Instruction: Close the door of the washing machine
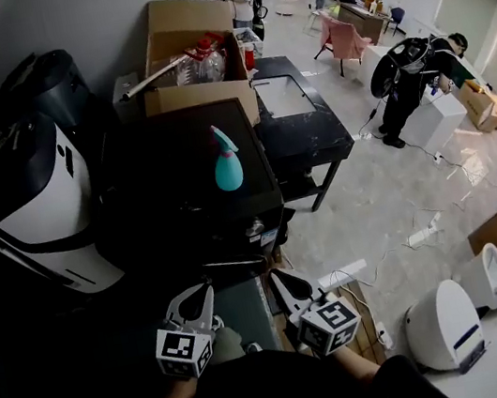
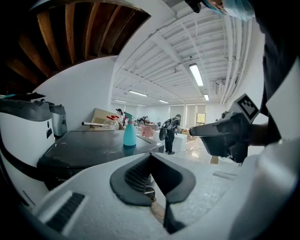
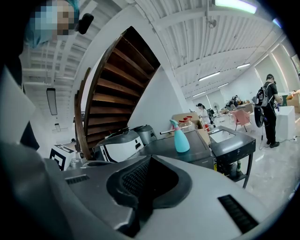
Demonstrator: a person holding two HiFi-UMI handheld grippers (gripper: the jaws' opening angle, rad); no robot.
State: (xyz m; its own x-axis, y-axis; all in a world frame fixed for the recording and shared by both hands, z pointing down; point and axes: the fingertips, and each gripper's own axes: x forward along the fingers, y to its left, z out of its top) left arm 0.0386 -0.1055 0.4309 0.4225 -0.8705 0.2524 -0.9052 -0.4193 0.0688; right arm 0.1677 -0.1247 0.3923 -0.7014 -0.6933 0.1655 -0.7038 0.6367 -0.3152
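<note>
Black and glossy, the washing machine [image 1: 188, 170] is the big thing here. It sits dead centre, just ahead of both grippers. A white-and-black appliance [image 1: 42, 215] is on its left, a dark worktop [image 1: 312, 129] on its right and cardboard boxes [image 1: 199, 94] behind. Its flat top lies level, but the front is in shadow, so I can't tell how the door stands.

Next down in size, the left hand-held gripper [image 1: 204, 293] and right hand-held gripper [image 1: 276, 280] hang side by side low in the head view. They point at the machine without touching it. Both have their jaws fully together with nothing pinched in either.

A teal spray bottle [image 1: 226, 161] stands upright on the machine's top. The white lettering on the person's dark shirt [image 1: 264, 393] is too blurry to read.
</note>
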